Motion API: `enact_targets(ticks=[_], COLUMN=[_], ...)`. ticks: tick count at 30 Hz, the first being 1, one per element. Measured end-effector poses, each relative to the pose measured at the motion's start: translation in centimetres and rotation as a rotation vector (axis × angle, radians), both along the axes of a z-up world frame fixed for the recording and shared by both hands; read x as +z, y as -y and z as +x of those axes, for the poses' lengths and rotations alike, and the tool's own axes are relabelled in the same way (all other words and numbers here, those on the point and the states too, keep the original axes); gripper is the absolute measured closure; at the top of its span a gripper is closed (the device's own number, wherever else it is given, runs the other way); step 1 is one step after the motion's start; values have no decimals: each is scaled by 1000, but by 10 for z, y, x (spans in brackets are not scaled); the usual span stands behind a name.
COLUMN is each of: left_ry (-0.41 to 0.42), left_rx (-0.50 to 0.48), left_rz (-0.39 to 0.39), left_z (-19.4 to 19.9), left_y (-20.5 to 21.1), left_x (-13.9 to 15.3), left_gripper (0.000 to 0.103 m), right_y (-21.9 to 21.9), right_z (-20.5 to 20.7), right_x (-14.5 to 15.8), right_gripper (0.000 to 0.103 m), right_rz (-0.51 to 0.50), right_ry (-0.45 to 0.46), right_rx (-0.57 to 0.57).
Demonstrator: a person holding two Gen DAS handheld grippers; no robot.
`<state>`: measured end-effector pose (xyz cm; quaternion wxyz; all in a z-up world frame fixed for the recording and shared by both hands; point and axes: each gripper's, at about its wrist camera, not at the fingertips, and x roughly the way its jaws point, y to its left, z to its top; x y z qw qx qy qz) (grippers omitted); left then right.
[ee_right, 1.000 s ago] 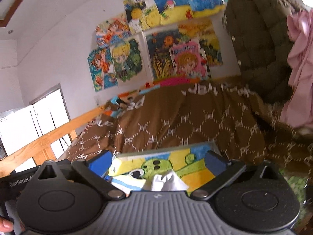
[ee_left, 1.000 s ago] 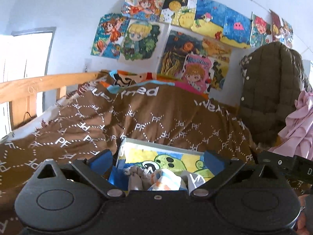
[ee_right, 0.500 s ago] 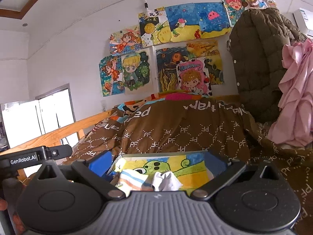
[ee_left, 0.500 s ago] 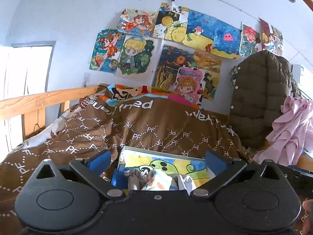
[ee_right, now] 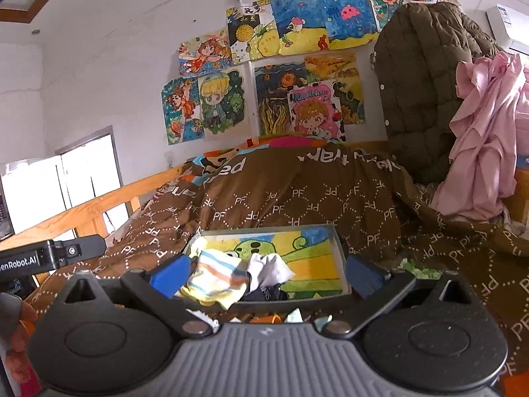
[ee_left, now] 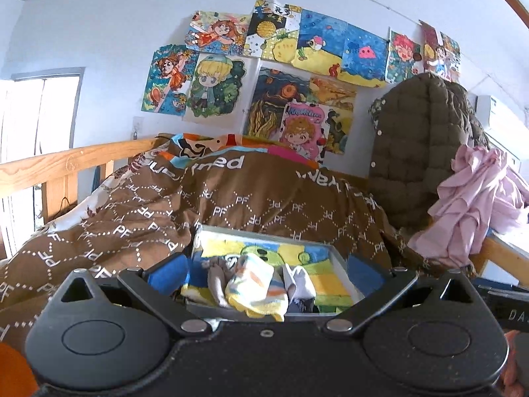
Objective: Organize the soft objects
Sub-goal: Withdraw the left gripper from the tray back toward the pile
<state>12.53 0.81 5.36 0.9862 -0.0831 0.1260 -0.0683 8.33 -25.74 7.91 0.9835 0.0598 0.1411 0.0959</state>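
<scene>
I see brown PF quilt (ee_left: 251, 205) on bed, drawings (ee_right: 274, 66) on wall; left gripper (ee_left: 264, 273) & right gripper (ee_right: 267, 273) both wide open, empty, over sock tray (ee_right: 337, 248).

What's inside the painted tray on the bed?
The tray holds a striped sock, a white sock and a dark sock, mostly covered. A grey sock shows too.

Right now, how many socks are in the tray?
3 visible: striped sock at the left, white sock beside it in the middle, dark sock under the white one near the tray front. More may be hidden beneath.
</scene>
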Motion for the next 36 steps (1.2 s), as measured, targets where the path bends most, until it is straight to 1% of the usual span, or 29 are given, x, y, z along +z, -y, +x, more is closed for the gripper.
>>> enact_targets(ticks=[3,6,9,14,17,20,22,26,28,30,36], left_ry=[-47,-95,-124,-171,-184,-210,-238,-286,-285,-274,-233], left_rx=[-21,-63,-115,-221,-265,-298,-318,-339,-344,-354,-446], left_rz=[16,49,108,219,272,307,334,384,404,430,550], left_z=[-6,-6,-7,-5,-4,2,8,18,21,22,33], left_y=[0,2,4,9,12,17,21,28,31,35,47], left_x=[-8,-16,-21,-29,-36,-45,-51,-64,-68,-70,-86], left_gripper=[1,1,1,1,1,1,1,1,1,1,1], right_y=[2,2,1,2,2,0,-1,-5,-6,-8,-20], right_z=[-11,-22,-33,-42,-38,-31,-24,-7,-2,2,19], right_x=[-7,-16,-23,-29,-31,-36,-41,-56,-60,-63,-66], right_gripper=[0,0,0,0,0,0,0,0,0,0,0], right_rz=[-42,-91,-126,-123,-126,-138,-150,-167,-164,-173,-270], right_ry=[-23,-59,-100,-144,-173,-213,-252,-360,-381,-383,-352], right_rx=[9,23,25,24,26,32,37,38,39,47,104])
